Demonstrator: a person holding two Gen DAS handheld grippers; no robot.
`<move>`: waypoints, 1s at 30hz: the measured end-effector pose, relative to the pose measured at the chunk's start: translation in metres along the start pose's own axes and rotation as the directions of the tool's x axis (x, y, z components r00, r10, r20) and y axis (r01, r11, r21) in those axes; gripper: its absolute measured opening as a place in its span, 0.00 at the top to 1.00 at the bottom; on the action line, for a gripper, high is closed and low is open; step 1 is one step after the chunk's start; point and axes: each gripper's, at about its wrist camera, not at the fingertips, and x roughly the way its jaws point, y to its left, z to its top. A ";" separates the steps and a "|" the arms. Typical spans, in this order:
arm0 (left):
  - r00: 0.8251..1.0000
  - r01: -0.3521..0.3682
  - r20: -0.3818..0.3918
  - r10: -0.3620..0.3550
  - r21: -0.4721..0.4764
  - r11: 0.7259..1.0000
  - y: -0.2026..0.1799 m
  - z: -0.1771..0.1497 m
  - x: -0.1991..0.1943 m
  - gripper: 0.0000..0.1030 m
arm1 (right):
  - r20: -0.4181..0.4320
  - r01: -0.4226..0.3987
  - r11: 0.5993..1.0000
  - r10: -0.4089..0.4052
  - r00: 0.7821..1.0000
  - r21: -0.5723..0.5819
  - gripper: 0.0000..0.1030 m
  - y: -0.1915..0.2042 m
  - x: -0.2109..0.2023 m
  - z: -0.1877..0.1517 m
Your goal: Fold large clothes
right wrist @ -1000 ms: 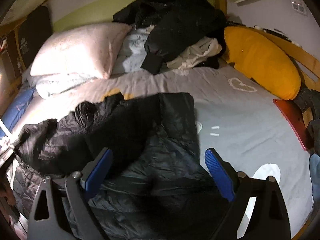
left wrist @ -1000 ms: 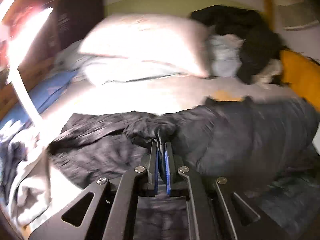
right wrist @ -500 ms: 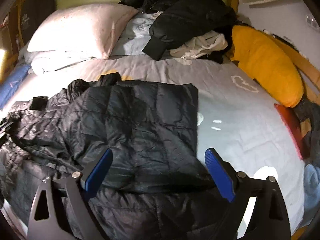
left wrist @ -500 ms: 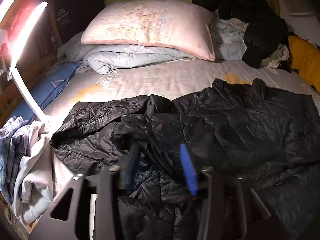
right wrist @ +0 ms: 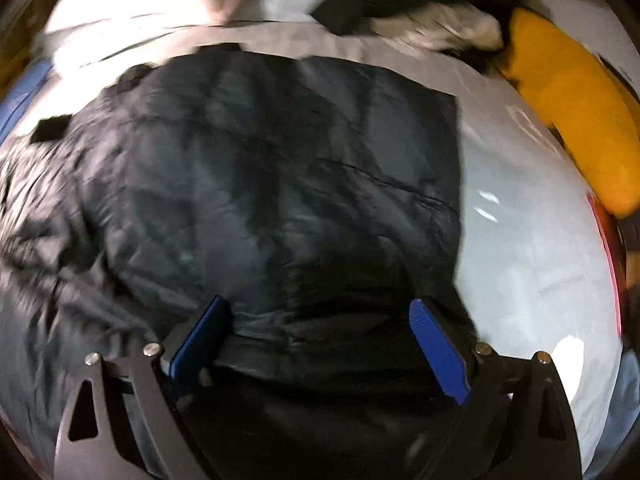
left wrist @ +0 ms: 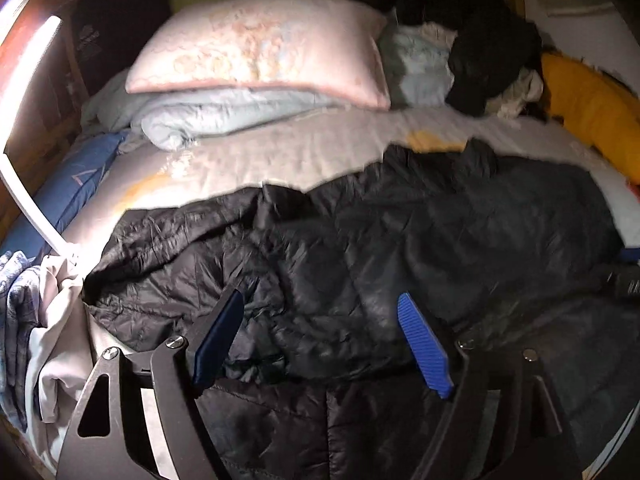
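Bed sheet (left wrist: 288,160) under black jacket (left wrist: 400,240), pillow (left wrist: 260,48) behind.

Your left gripper (left wrist: 320,338) tilts downward with its blue pads (left wrist: 422,346) spread, the jaws having just been opening with nothing pinched between them, while your right gripper (right wrist: 318,344) pitches steeply down, jaws held wide apart and gripping nothing.
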 end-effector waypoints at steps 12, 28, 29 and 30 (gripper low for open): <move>0.977 -0.072 -0.205 0.058 -0.061 0.996 0.019 -0.010 0.068 0.38 | 0.166 -0.047 0.999 0.042 0.985 0.026 0.10 -0.010 -0.054 0.000; 0.965 -0.134 -0.216 0.147 0.076 0.988 0.008 -0.002 0.096 0.69 | 0.091 -0.246 0.969 0.247 0.965 -0.018 0.62 0.002 -0.043 0.000; 0.965 -0.132 -0.217 0.144 0.070 0.989 0.009 0.000 0.098 0.69 | 0.086 -0.233 0.972 0.233 0.969 -0.019 0.62 0.004 -0.040 0.001; 0.966 -0.131 -0.214 0.142 0.062 0.989 0.011 0.002 0.100 0.69 | 0.075 -0.214 0.977 0.214 0.974 -0.018 0.62 0.005 -0.037 0.002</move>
